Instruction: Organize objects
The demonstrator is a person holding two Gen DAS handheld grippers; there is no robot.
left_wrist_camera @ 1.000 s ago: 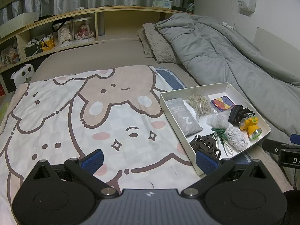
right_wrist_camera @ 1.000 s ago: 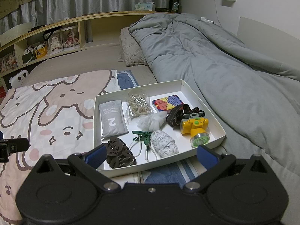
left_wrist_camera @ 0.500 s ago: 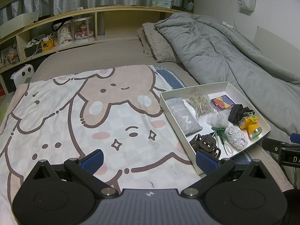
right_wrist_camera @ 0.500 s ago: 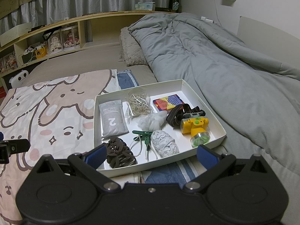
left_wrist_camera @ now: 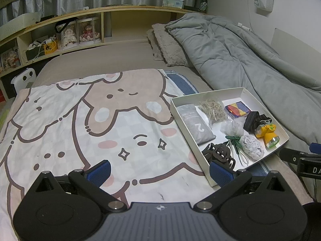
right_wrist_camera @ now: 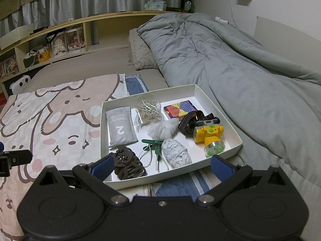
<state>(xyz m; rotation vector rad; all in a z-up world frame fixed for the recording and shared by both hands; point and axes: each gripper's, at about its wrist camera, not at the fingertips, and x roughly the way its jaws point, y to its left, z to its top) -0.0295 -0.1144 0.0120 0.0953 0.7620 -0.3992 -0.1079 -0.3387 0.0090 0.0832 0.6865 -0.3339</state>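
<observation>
A white box [right_wrist_camera: 225, 118] lies on the bed and holds several items: a grey pouch [right_wrist_camera: 120, 128], a bag of rubber bands [right_wrist_camera: 148, 110], a colourful card pack [right_wrist_camera: 179, 108], a yellow headlamp [right_wrist_camera: 209, 135], a brown hair claw [right_wrist_camera: 127, 163], green clips [right_wrist_camera: 153, 144] and a white knit bundle [right_wrist_camera: 176, 153]. The box also shows in the left wrist view [left_wrist_camera: 260, 104]. My right gripper [right_wrist_camera: 161, 163] is open and empty just before the box's near edge. My left gripper [left_wrist_camera: 160, 169] is open and empty over the cartoon blanket [left_wrist_camera: 80, 124], left of the box.
A grey duvet [right_wrist_camera: 240, 70] is bunched along the right side of the bed. A pillow [right_wrist_camera: 140, 54] lies at the head. Wooden shelves [left_wrist_camera: 60, 38] with dolls and clutter run behind. A blue striped cloth [right_wrist_camera: 180, 184] lies under the box.
</observation>
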